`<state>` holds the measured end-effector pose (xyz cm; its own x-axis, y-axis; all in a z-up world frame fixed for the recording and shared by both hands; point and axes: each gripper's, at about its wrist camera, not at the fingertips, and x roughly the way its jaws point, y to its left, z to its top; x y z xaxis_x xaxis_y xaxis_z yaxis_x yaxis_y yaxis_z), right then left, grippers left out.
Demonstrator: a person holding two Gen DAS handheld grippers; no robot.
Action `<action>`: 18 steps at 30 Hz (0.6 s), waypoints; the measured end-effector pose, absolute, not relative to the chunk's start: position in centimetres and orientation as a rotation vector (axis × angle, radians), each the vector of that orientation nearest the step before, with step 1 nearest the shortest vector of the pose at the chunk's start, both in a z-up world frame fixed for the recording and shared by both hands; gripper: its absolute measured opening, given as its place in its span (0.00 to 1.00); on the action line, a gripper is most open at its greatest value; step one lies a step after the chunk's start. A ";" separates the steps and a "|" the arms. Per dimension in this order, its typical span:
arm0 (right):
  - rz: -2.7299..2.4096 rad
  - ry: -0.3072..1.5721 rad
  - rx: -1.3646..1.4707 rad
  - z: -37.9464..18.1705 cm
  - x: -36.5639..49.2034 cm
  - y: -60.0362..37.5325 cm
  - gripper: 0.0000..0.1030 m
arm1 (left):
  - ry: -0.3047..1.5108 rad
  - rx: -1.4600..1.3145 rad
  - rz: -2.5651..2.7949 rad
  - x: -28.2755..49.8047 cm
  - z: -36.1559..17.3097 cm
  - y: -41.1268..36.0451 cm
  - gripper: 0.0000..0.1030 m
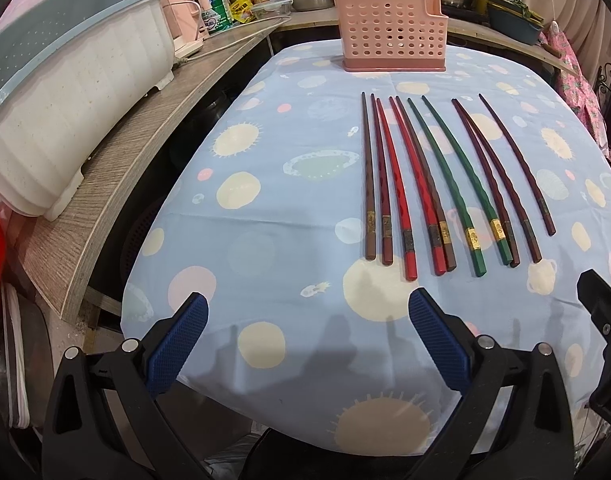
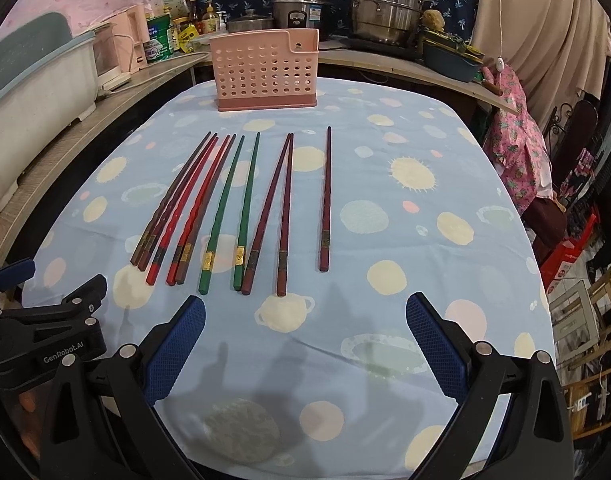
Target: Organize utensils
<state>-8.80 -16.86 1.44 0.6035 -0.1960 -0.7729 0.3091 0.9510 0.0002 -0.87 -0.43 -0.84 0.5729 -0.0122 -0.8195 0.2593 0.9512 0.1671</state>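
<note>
Several chopsticks lie side by side on the blue patterned tablecloth (image 1: 273,208): brown ones (image 1: 368,184), red ones (image 1: 397,196), green ones (image 1: 461,188) and dark maroon ones (image 1: 517,168). They also show in the right wrist view, with red (image 2: 185,216), green (image 2: 245,208) and a lone maroon chopstick (image 2: 326,200). A pink perforated utensil holder (image 1: 389,32) stands upright at the table's far end (image 2: 265,72). My left gripper (image 1: 307,312) is open and empty, short of the chopsticks' near ends. My right gripper (image 2: 305,316) is open and empty, just before them.
A white dish rack (image 1: 73,112) sits on the wooden shelf (image 1: 117,152) at the left. Pots (image 2: 385,4), bottles and a blue basin (image 2: 453,60) crowd the back counter. The left gripper's body (image 2: 45,332) shows at the right view's lower left.
</note>
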 end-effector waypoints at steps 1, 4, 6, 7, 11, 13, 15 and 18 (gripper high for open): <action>-0.294 0.875 0.139 1.4 -8.8 -16.9 0.93 | 0.950 0.284 -0.162 -0.9 -0.8 -0.4 0.93; -0.293 0.872 0.139 1.5 -8.8 -16.8 0.93 | 0.949 0.284 -0.164 -1.0 -0.8 -0.5 0.93; -0.293 0.871 0.139 1.4 -8.8 -16.8 0.93 | 0.950 0.283 -0.164 -1.0 -0.8 -0.4 0.93; -0.294 0.871 0.139 1.4 -8.8 -16.8 0.93 | 0.950 0.282 -0.164 -1.0 -0.8 -0.4 0.93; -0.295 0.869 0.139 1.5 -8.9 -16.8 0.93 | 0.950 0.283 -0.164 -1.0 -0.8 -0.4 0.93; -0.293 0.868 0.139 1.5 -8.9 -16.8 0.93 | 0.950 0.283 -0.165 -1.0 -0.8 -0.4 0.93; -0.294 0.869 0.137 1.5 -8.9 -16.8 0.93 | 0.950 0.284 -0.165 -1.0 -0.8 -0.5 0.93; -0.292 0.871 0.135 1.6 -8.9 -16.7 0.93 | 0.950 0.283 -0.165 -1.0 -0.8 -0.4 0.93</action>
<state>-8.87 -16.71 1.56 0.6076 -0.1969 -0.7695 0.3065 0.9519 -0.0016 -1.00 -0.41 -0.82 0.5730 -0.0153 -0.8194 0.2620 0.9508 0.1655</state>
